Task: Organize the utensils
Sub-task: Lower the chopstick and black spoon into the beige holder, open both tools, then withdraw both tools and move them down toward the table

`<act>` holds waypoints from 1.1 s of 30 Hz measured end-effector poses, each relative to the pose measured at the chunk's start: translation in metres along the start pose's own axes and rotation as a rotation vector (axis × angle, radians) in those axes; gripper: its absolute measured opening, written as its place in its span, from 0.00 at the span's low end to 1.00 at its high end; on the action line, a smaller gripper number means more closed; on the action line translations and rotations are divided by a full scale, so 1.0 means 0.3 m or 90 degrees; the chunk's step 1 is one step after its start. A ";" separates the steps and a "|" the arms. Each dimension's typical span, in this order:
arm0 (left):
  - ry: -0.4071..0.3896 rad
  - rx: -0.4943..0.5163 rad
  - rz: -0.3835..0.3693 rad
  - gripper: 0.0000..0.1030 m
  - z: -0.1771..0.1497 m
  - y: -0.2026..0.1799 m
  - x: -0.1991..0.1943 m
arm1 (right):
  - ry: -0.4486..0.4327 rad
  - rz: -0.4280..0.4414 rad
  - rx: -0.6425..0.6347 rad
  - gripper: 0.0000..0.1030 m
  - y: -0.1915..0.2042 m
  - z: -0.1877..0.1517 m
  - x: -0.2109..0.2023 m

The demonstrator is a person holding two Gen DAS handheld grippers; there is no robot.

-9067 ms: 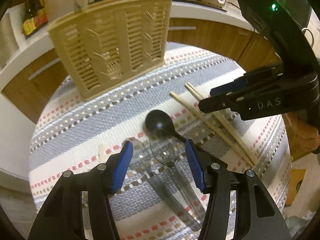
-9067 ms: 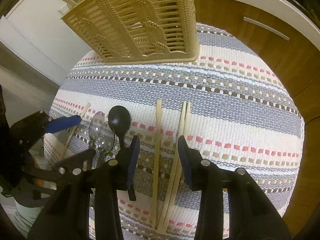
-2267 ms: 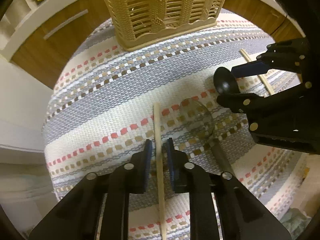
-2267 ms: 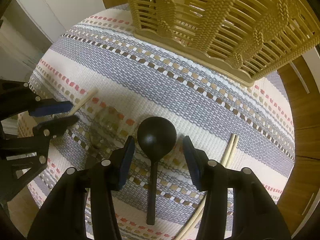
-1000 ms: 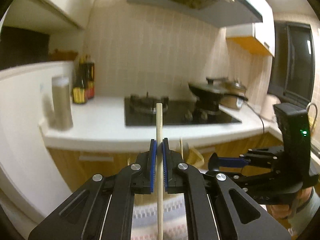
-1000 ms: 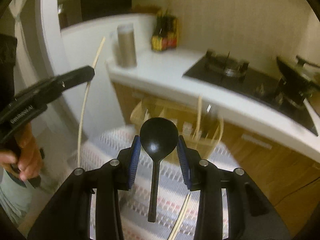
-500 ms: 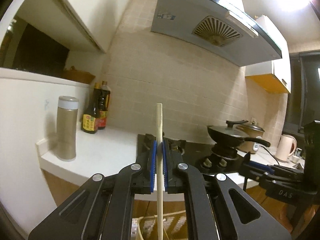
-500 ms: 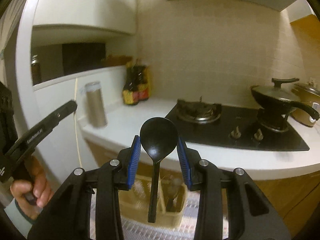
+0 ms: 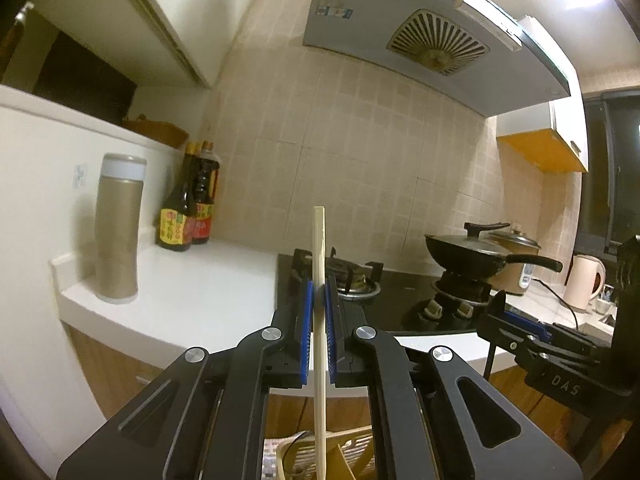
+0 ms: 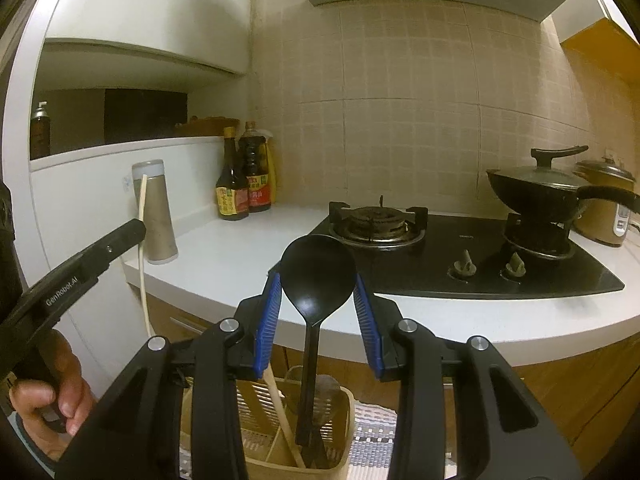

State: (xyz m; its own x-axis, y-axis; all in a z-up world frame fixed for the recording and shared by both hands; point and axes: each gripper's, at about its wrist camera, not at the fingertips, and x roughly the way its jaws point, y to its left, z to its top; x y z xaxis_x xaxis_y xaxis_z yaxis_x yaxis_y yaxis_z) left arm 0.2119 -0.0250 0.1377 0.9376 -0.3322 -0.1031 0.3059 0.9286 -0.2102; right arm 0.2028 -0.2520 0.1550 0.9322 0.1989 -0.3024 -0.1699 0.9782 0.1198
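Fingers point(image 9: 307, 332) on chopstick point(image 9: 319, 280), above caddy rim point(image 9: 282, 450)

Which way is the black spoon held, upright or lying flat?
Upright: the black spoon stands bowl-up between the right gripper pads, handle hanging down over the utensil basket.

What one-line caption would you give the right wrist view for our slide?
Right claw holds a black spoon upright above the beige utensil basket, kitchen stove behind.
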 end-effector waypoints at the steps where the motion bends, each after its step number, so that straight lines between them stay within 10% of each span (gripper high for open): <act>1: 0.000 0.001 0.002 0.04 -0.006 0.002 0.001 | 0.000 0.001 0.000 0.33 -0.001 -0.009 0.005; 15: 0.031 -0.027 -0.034 0.05 -0.058 0.058 -0.035 | 0.021 0.004 0.004 0.34 -0.005 -0.074 0.004; 19: 0.047 -0.028 -0.049 0.24 -0.051 0.066 -0.072 | 0.029 0.007 0.009 0.53 -0.008 -0.080 -0.037; 33: 0.052 0.019 -0.071 0.37 0.047 0.010 -0.353 | 0.071 0.000 0.087 0.53 -0.097 -0.046 -0.269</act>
State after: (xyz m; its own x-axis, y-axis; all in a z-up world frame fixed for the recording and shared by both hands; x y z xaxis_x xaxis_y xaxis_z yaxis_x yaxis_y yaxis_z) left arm 0.1160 0.0152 0.1615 0.8810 -0.4451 -0.1602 0.4135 0.8891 -0.1961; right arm 0.1282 -0.2958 0.1629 0.8898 0.2111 -0.4046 -0.1172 0.9626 0.2444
